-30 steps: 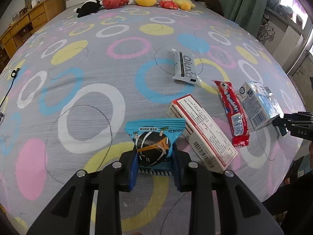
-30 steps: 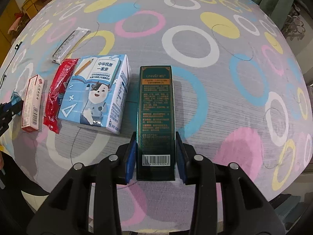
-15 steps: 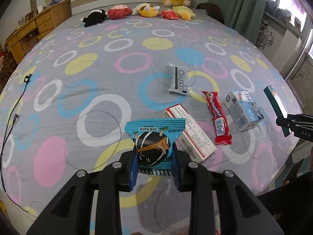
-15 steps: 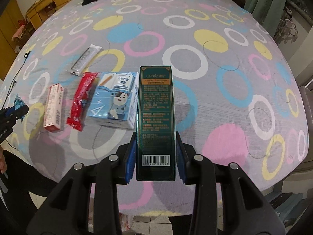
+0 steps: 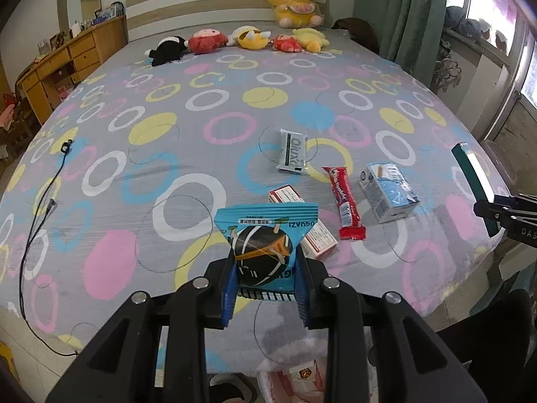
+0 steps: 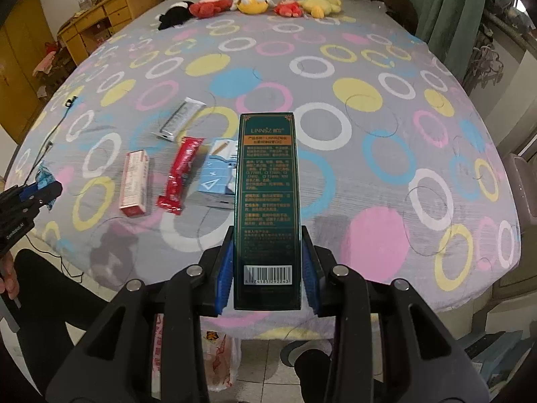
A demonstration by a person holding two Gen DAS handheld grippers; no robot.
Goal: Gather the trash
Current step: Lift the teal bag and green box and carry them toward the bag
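Risk first: thin blue snack packet (image 5: 265, 252) pinched only at its lower half, liable to slide or crumple out on the way to the white bag (image 5: 295, 374) glimpsed on the floor below; long green box (image 6: 266, 208) gripped near its barcode end, free to tip or twist. Left tongs (image 5: 265, 294) clamped shut on the packet, off the bed (image 5: 201, 141). Right tongs (image 6: 267, 277) narrowed tight around the box, likewise off the bed
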